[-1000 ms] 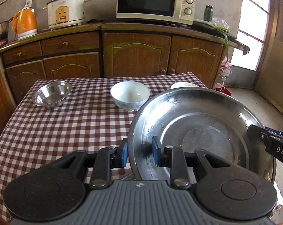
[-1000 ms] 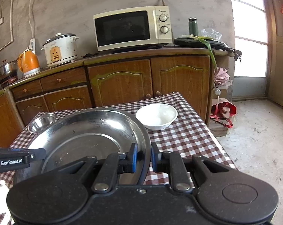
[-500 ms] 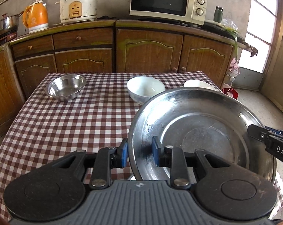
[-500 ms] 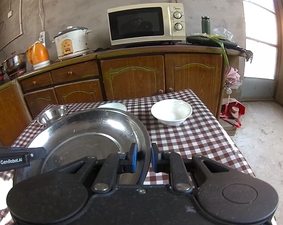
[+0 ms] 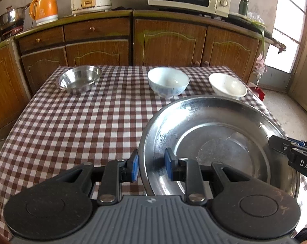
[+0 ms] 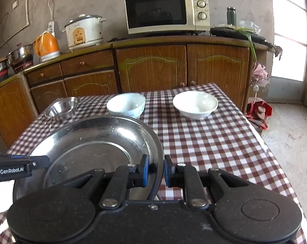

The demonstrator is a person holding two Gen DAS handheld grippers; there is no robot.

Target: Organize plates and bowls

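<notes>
Seen from both wrist cameras, a large steel plate [image 5: 224, 142] is gripped on opposite edges by two handheld grippers above a table [image 5: 72, 122] covered in a red-and-white checked cloth. The left gripper [image 5: 151, 163] has its jaws narrowed onto the plate's left rim, one blue pad inside the dish and one outside. The right gripper [image 6: 155, 171] pinches the opposite rim the same way, jaws nearly closed around the thin metal edge. The plate sits over the near part of the table; whether it touches the cloth cannot be told.

Along the far edge of the table stand three bowls, well apart from each other: a small steel bowl [image 5: 80, 79] on the left, a white bowl with a faint blue pattern [image 5: 168, 82] in the middle, and a plain white bowl [image 5: 227, 85] on the right. Behind them runs a wooden cabinet counter [image 6: 153, 65] holding a microwave [image 6: 165, 12], a rice cooker [image 6: 84, 31] and an orange kettle [image 6: 46, 44].
</notes>
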